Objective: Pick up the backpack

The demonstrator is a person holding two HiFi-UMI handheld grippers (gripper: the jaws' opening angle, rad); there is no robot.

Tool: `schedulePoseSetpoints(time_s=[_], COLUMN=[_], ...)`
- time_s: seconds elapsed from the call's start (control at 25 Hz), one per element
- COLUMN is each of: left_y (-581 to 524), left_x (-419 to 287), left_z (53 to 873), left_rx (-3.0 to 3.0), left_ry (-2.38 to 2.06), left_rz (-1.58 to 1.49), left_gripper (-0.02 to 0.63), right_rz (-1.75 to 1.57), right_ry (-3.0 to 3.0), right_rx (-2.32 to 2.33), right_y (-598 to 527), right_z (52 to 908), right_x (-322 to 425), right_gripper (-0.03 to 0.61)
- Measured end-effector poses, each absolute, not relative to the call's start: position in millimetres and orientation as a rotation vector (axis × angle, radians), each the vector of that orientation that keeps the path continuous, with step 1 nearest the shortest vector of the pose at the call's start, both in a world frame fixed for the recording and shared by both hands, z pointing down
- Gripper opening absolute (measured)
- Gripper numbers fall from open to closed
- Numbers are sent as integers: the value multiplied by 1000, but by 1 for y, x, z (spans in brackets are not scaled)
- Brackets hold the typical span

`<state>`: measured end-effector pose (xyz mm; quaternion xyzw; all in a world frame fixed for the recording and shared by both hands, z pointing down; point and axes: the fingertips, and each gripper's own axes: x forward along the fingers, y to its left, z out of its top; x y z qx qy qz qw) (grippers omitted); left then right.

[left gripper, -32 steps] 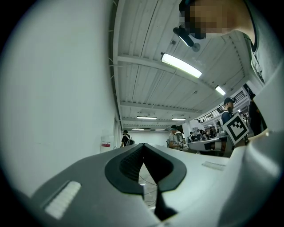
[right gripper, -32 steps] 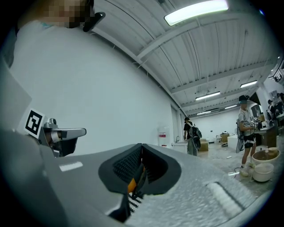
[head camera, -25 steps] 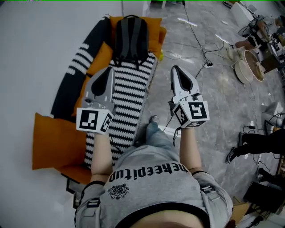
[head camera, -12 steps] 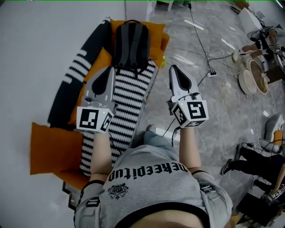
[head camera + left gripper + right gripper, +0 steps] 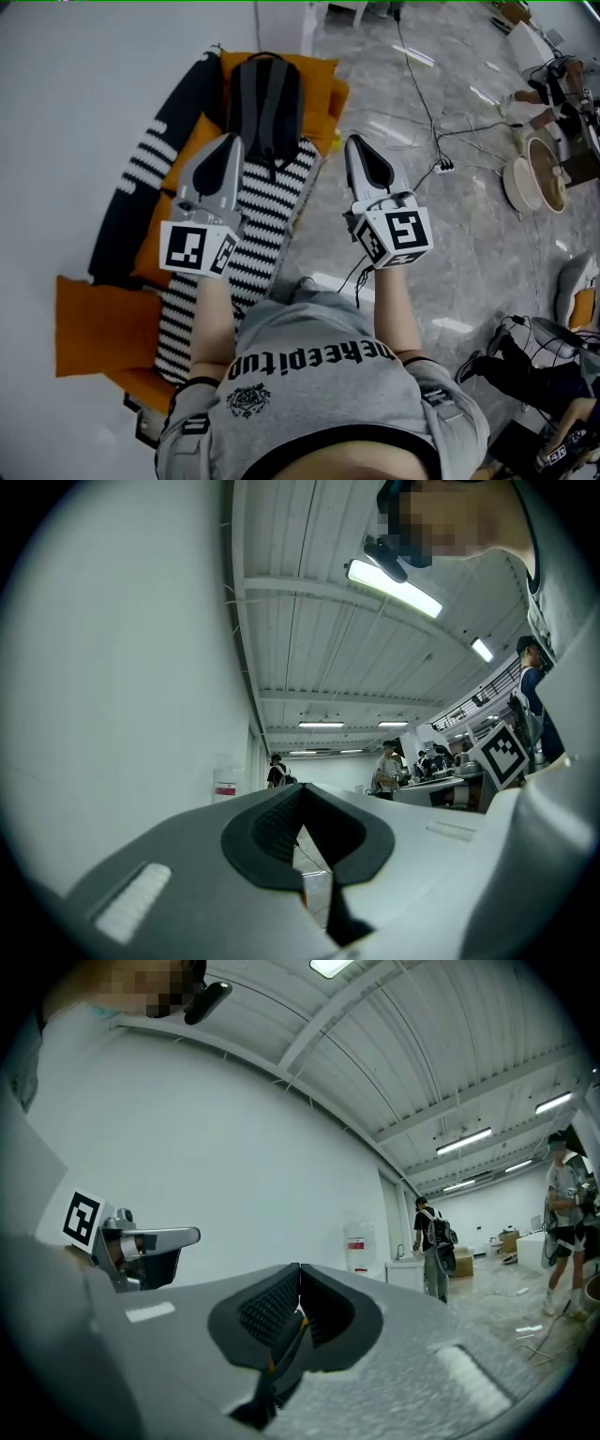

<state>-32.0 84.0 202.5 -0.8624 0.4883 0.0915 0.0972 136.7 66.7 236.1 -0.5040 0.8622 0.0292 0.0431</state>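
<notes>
A dark grey backpack (image 5: pixel 266 105) lies on the far end of an orange sofa (image 5: pixel 98 323) against the wall, its top handle pointing away from me. My left gripper (image 5: pixel 231 142) hovers just short of the backpack's near left corner, jaws shut and empty. My right gripper (image 5: pixel 353 142) is level with it, over the floor to the right of the sofa, also shut with nothing held. Both gripper views look out over the room rather than at the backpack; the left gripper (image 5: pixel 302 789) and right gripper (image 5: pixel 299 1269) show their tips closed together.
A black-and-white striped blanket (image 5: pixel 234 253) covers the sofa seat, and a dark striped one (image 5: pixel 155 164) drapes its back. Cables and a power strip (image 5: pixel 442 166) cross the marble floor. Round baskets (image 5: pixel 534 173) and other people's legs (image 5: pixel 525 370) are at the right.
Both grippers have advanced toward the backpack; it now sits closer to the left gripper's tip. The jaws stayed shut throughout.
</notes>
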Motion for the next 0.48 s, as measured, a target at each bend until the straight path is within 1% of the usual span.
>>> schedulePoseSetpoints(time_s=[0.2,0.48], left_y=[70,47], left_x=[-5,9], left_z=[208,219], left_rx=[-2569,-2589], left_ry=[1427,1434], left_rz=[230,185], left_gripper=[11,12], right_rz=[69,26], right_ry=[2636,2623], right_rx=[-1526,-1554], right_y=[50,33], right_z=[241,253], right_x=[154,175], right_gripper=[5,5])
